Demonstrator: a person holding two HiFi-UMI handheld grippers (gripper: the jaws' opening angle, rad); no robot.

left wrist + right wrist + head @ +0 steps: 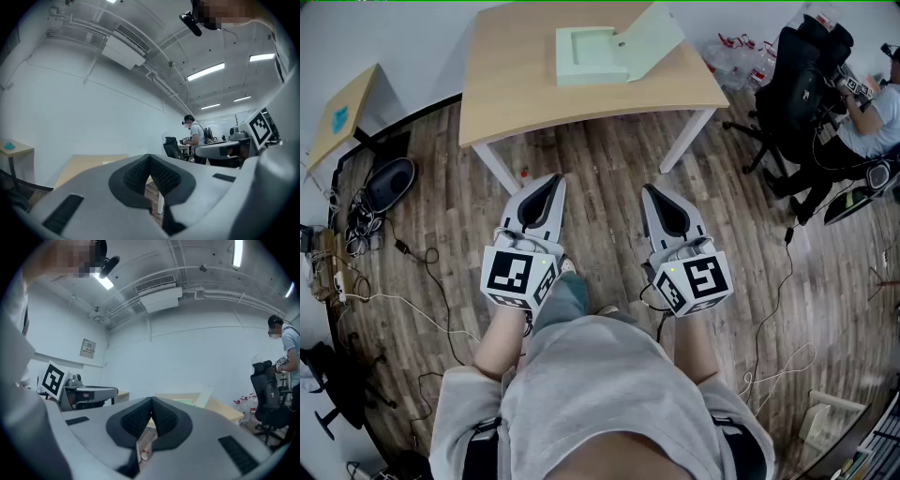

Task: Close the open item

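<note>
A pale green box lies open on the wooden table, its lid tilted back to the right. In the right gripper view the box shows far off, just over the jaws. Both grippers hang low above the floor in front of the person, well short of the table. My left gripper is shut with nothing in it, its tips meeting. The right gripper is likewise shut and empty.
A black office chair and a seated person are at the right. Plastic bottles stand behind the table. At the left are a small side table, a black object and cables on the wood floor.
</note>
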